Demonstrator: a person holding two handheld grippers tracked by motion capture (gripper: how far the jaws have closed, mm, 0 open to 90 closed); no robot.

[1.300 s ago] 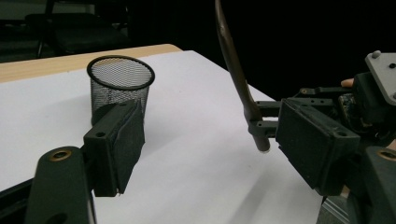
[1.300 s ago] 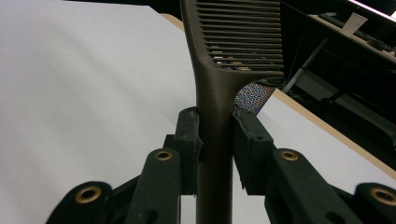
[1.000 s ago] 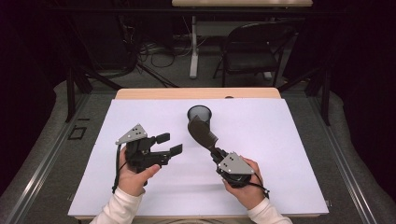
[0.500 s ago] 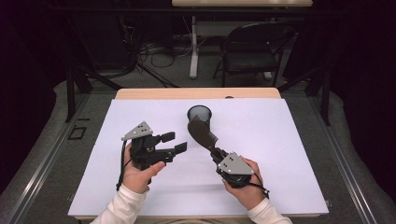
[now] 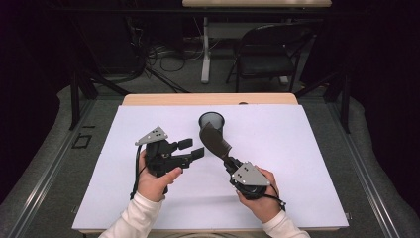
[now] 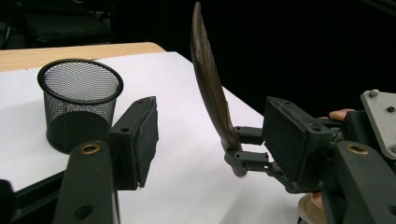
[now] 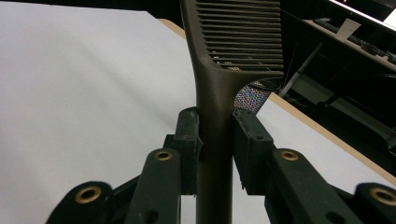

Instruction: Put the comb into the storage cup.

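Observation:
My right gripper (image 5: 229, 161) is shut on the handle of a brown comb (image 5: 215, 140), which slants up and away toward a black mesh cup (image 5: 211, 121). In the right gripper view the pads (image 7: 189, 140) clamp the comb's handle (image 7: 214, 121) from both sides, with the teeth above. My left gripper (image 5: 191, 148) is held just left of the comb, open and pointing at it. Its jaws have just been closing, with nothing pressed between them. In the left gripper view the comb (image 6: 210, 88) stands on edge ahead of the jaws, and the mesh cup (image 6: 79, 102) is at the left.
A white sheet (image 5: 297, 148) covers the table, whose wooden far edge (image 5: 163, 99) shows behind the cup. A black chair (image 5: 267, 49) and cables stand on the floor beyond the table.
The left gripper has shifted a little to the right, toward the comb, and its jaws stand narrower. The right gripper and the comb have not moved.

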